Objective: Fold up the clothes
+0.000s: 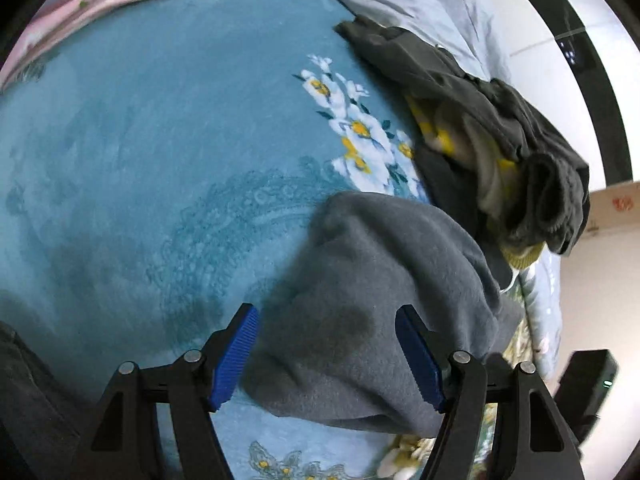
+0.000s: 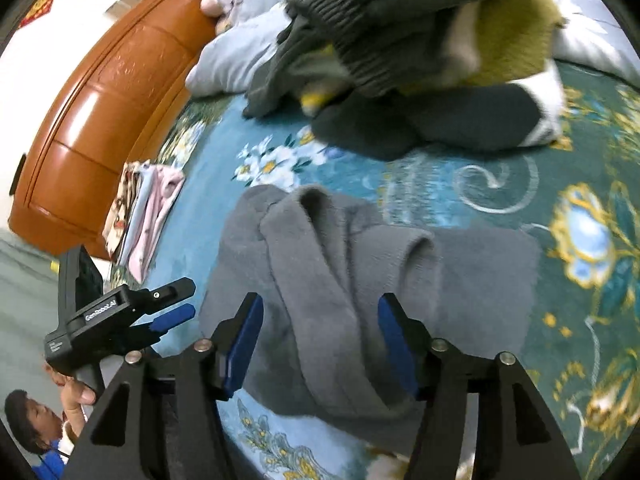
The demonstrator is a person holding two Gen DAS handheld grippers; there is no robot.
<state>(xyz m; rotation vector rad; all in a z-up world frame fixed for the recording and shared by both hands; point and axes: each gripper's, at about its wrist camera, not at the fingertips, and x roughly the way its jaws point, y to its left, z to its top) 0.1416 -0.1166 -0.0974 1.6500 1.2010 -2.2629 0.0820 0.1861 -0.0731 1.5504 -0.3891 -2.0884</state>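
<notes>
- Lying bunched on the teal floral bed (image 1: 160,120), the grey fleece garment (image 2: 360,280) looks mid-fold, judging by its rolled ridges.
- Both the left gripper (image 1: 326,354) and right gripper (image 2: 320,340) hover over it, fingers spread, pinching nothing.
- Its long axis seems to run across the right wrist view; which end is which, I cannot tell.
- The next move calls for pinching an edge and flattening it.
- A dark clothes pile (image 2: 400,40) waits beyond.

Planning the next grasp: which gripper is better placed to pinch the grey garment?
Right, marginally. The right gripper is open with a raised fold of the grey garment between its fingers. The left gripper, also open, faces a flatter edge area.
</notes>
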